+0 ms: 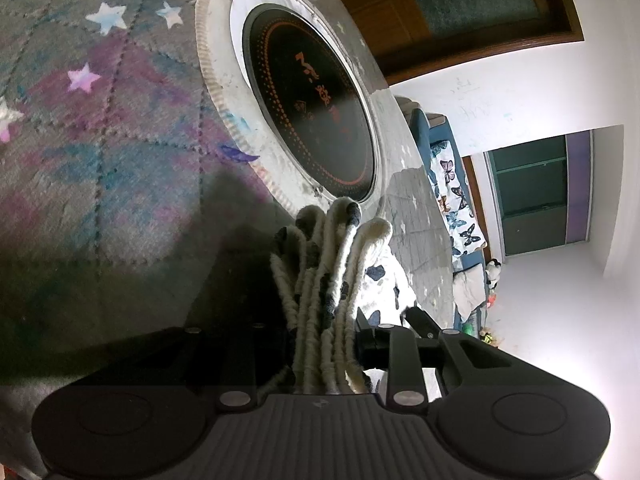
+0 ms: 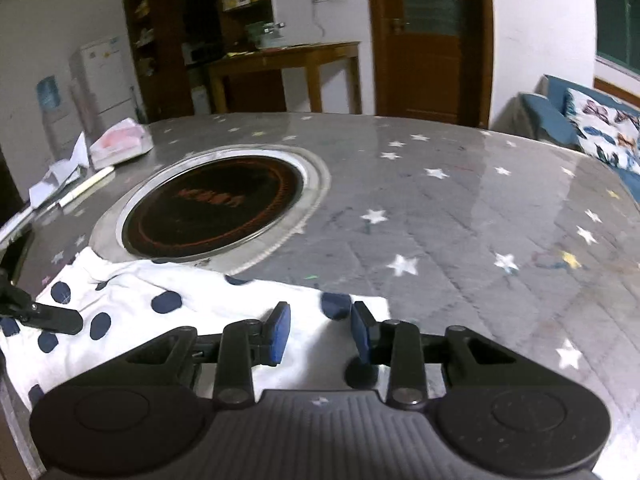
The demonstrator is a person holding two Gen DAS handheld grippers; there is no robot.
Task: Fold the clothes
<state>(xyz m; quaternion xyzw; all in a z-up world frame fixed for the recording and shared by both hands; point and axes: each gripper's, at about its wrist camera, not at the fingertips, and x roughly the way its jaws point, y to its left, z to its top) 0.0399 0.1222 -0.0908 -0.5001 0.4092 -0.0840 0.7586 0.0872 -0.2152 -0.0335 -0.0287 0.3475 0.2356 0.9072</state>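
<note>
A white garment with dark blue dots (image 2: 160, 304) lies on the grey star-patterned table (image 2: 460, 208), near its front edge. My right gripper (image 2: 320, 330) is open, its blue pads (image 2: 280, 332) just above the garment's right part. My left gripper (image 1: 324, 344) is shut on a bunched, gathered edge of the same garment (image 1: 332, 280), which stands up between the fingers. The left gripper's finger also shows in the right wrist view (image 2: 52, 318), at the garment's left side.
A round black induction hob (image 2: 216, 208) with a metal ring is set into the table just behind the garment. A tissue pack (image 2: 120, 140) and papers lie at the far left. A sofa with butterfly cushions (image 2: 600, 128) stands to the right.
</note>
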